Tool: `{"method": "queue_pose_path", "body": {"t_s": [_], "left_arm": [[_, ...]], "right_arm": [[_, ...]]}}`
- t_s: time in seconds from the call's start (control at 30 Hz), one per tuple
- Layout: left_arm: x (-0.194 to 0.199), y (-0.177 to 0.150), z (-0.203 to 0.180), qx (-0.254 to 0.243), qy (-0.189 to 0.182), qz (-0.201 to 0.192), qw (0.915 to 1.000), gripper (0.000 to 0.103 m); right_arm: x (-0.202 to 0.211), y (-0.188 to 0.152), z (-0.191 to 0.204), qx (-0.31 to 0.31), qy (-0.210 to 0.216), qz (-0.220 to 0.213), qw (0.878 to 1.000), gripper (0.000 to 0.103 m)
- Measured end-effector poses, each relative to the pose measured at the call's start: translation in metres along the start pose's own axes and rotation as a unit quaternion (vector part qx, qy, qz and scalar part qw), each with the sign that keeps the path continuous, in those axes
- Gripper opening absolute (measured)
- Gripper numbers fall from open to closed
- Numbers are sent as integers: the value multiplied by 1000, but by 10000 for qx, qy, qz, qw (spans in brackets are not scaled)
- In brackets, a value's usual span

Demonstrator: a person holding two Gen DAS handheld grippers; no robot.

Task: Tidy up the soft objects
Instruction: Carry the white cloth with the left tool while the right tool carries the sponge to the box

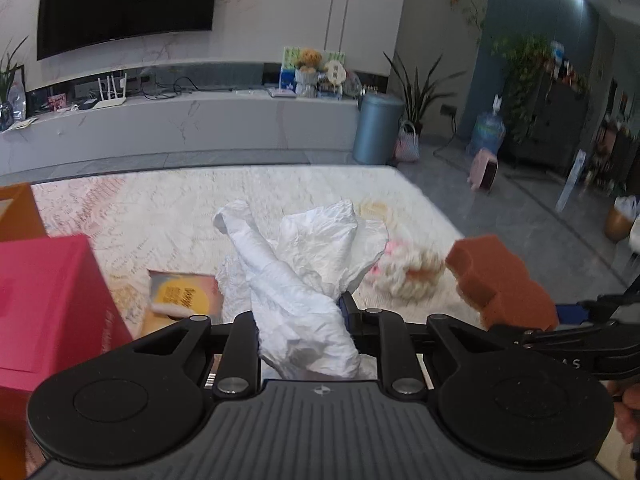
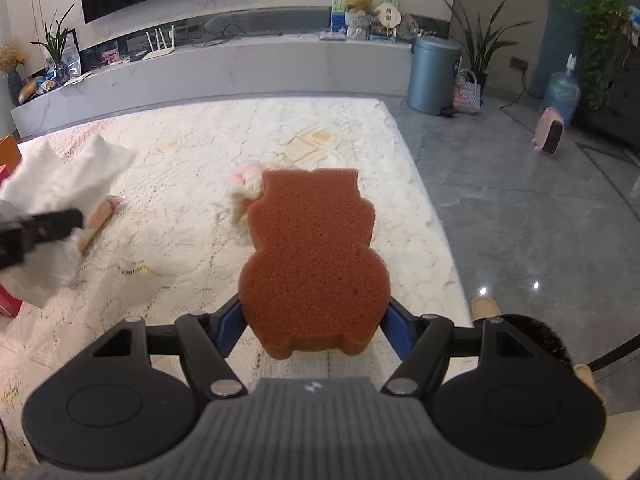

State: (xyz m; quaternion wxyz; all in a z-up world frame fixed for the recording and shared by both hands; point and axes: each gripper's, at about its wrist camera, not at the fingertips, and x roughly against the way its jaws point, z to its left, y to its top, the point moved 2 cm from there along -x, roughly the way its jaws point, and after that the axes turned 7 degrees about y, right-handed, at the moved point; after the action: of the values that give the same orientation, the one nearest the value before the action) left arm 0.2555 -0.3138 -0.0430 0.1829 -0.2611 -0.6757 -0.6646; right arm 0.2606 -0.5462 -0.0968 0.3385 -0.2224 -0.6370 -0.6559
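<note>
The left gripper (image 1: pixel 304 320) is pinched nearly closed on a crumpled white cloth (image 1: pixel 304 264), which bunches up between its fingers and fans out above them, lifted clear of the pale patterned rug (image 1: pixel 160 208). The right gripper (image 2: pixel 314 324) stands fairly wide, its blue-padded fingers (image 2: pixel 230 328) pressing on the lower sides of an orange-brown sponge (image 2: pixel 316 260) cut in the shape of a bear or owl; the sponge lies flat between them and is held above the rug. Just beyond the sponge, a fluffy cream and pink plush toy (image 1: pixel 404 272) lies on the rug, partly hidden in the right wrist view. A flat printed packet (image 1: pixel 184 296) lies on the rug beneath the cloth. At the left edge of the left wrist view stands a pink box (image 1: pixel 48 304), with an orange box (image 1: pixel 18 212) behind it.
</note>
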Motion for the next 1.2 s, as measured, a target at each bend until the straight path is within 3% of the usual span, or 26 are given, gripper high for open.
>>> {"method": "queue_pose_path", "body": {"t_s": [0.3,0.4,0.57,0.67,0.77,0.9,1.0,1.07,1.2], "left_arm": [[48,24,45,316,-5,-231,9992,23],[70,32,59,278,0,-480,9985,23],[106,50,86,292,83,-848,9959,23],[126,63,108,457,158,-963,9942,23],[148,79,133,647,109,-1092,9918,23],[179,91,168,1007,-22,-1283,9866,24],[202,89,191,1048,95,-1468,9836,24],[213,87,207,1039,201,-1562,9820,24],[236,77,244,1089,335,-1724,9784,24]], "right_arm": [[33,23,37,371,-99,-563,9977,70],[43,38,58,310,-369,-784,9958,70],[66,59,110,508,-670,-1430,9862,70],[83,67,149,941,-649,-1678,9792,70],[113,77,187,1150,-655,-2216,9661,70],[156,85,245,1617,-374,-2783,9460,70],[178,83,285,1879,-94,-2989,9355,70],[188,80,306,1812,76,-3162,9312,70],[191,81,349,1778,342,-3052,9349,70]]}}
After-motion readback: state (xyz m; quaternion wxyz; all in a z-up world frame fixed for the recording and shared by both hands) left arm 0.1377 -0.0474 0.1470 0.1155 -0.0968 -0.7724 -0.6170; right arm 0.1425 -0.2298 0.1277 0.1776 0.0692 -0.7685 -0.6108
